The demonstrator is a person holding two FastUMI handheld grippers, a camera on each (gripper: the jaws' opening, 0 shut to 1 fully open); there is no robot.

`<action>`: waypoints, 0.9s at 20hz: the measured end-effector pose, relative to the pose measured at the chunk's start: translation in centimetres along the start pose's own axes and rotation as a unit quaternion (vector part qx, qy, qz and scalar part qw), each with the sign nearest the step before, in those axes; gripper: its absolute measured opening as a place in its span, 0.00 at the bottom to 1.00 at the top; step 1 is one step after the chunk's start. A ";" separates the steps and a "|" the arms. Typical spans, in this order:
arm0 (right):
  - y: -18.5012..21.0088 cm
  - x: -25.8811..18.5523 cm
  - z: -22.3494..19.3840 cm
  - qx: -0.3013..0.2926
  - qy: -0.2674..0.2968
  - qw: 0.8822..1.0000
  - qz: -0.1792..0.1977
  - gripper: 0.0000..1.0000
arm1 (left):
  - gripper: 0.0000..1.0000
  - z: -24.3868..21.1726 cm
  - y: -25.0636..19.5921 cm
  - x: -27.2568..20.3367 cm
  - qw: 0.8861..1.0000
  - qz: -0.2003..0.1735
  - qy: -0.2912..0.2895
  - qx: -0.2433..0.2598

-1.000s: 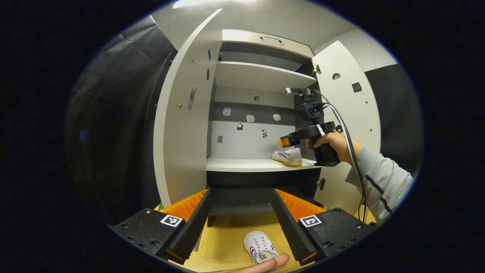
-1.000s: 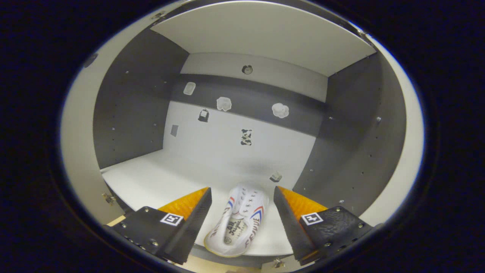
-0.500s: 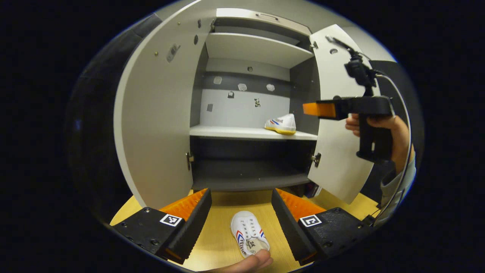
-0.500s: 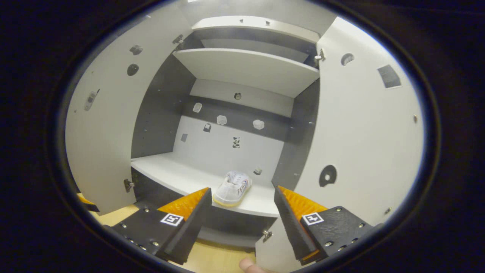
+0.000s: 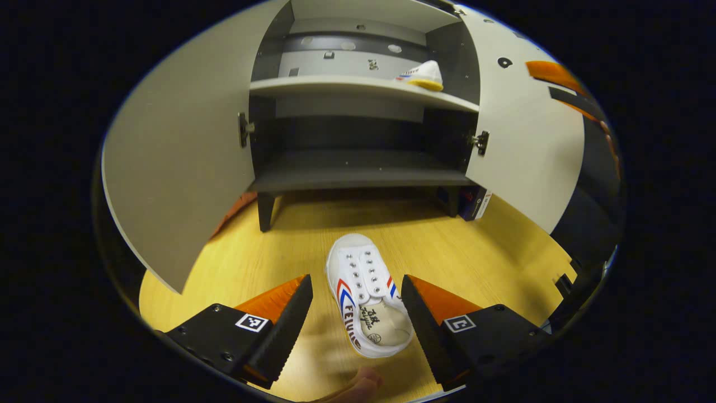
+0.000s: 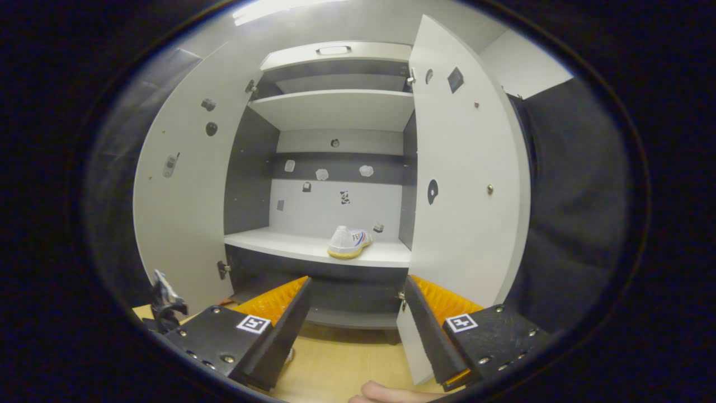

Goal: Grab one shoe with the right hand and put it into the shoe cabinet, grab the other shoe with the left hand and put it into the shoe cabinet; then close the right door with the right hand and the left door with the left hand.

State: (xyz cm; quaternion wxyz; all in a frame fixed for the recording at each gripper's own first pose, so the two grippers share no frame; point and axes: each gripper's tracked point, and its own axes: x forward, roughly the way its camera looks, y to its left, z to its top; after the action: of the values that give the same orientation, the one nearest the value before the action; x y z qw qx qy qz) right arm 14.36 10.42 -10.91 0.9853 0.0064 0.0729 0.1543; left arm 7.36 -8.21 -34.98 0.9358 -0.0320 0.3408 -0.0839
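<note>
A white shoe [image 5: 366,302] with red and blue stripes lies on the wooden floor [image 5: 492,252], toe toward the cabinet. My left gripper [image 5: 357,308] hangs open over it, one finger on each side, not touching. The other white shoe [image 6: 348,242] rests on the white middle shelf [image 6: 279,242] of the shoe cabinet, at its right end; the same shoe [image 5: 423,74] appears up high in the left gripper view. My right gripper [image 6: 355,313] is open and holds nothing, back from the cabinet front. Both doors stand open: the left door [image 6: 179,212] and the right door [image 6: 464,190].
A dark lower shelf [image 5: 358,173] sits above the cabinet's legs. A small box [image 5: 474,202] stands on the floor by the right rear leg. Part of the other gripper [image 5: 554,75] shows at the upper right of the left gripper view. Black cloth walls [image 6: 570,196] flank the cabinet.
My left gripper has tilted and dropped down toward the floor shoe, which now lies between its fingers. My right gripper has pulled back out of the cabinet, leaving its shoe on the shelf.
</note>
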 end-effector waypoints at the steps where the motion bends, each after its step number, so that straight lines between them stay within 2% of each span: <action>1: 0.7 -0.7 -0.1 0.015 -0.006 1.000 0.014 0.98 | 0.98 -0.8 0.2 0.8 1.000 -0.001 0.011 -0.003; 3: 1.3 -2.0 -1.1 0.034 -0.003 0.999 0.028 0.99 | 0.97 -2.4 0.6 1.7 0.999 -0.001 0.033 -0.009; 5: 1.1 -2.8 -2.3 0.034 0.005 0.999 0.023 0.98 | 0.94 -3.6 0.6 3.0 0.999 -0.004 0.050 -0.012; 6: 0.8 -2.9 -2.9 0.031 0.008 0.999 0.016 0.98 | 0.87 -4.2 1.0 3.5 0.998 0.004 0.058 -0.013; 8: 0.1 -3.0 -3.7 0.027 0.010 1.000 -0.001 0.98 | 0.78 -5.0 1.7 4.5 0.998 0.011 0.064 -0.009; 9: 0.0 -3.1 -4.2 0.025 0.013 1.000 -0.002 0.98 | 0.75 -5.0 1.1 4.9 0.998 -0.006 0.062 -0.017; 10: 0.0 -3.2 -4.7 0.025 0.017 1.000 -0.003 0.98 | 0.65 -4.6 0.9 5.2 0.998 -0.005 0.058 -0.019; 12: -0.1 -3.2 -5.5 0.030 0.025 0.999 -0.003 0.99 | 0.41 -4.8 1.4 5.1 0.998 0.003 0.061 -0.007; 13: -0.1 -3.2 -5.8 0.032 0.029 0.999 -0.002 0.98 | 0.34 -4.4 2.0 5.0 0.998 0.011 0.054 -0.007; 14: -0.1 -3.3 -6.2 0.034 0.031 0.999 -0.002 0.99 | 0.08 -4.3 2.3 5.1 0.998 0.015 0.055 -0.007; 15: -0.2 -3.3 -6.5 0.036 0.035 0.999 -0.004 0.99 | 0.01 -4.3 2.2 4.8 0.998 0.013 0.056 -0.003; 18: -0.5 -3.4 -7.9 0.038 0.048 0.998 -0.010 0.99 | 0.00 -3.1 1.9 3.6 0.999 0.013 0.037 0.008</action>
State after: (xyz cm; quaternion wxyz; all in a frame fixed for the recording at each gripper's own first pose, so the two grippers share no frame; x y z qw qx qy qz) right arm 10.19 8.82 -18.22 0.9813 0.0352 0.1259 0.1415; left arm 8.32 -6.96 -39.82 0.9239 -0.0173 0.3747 -0.0758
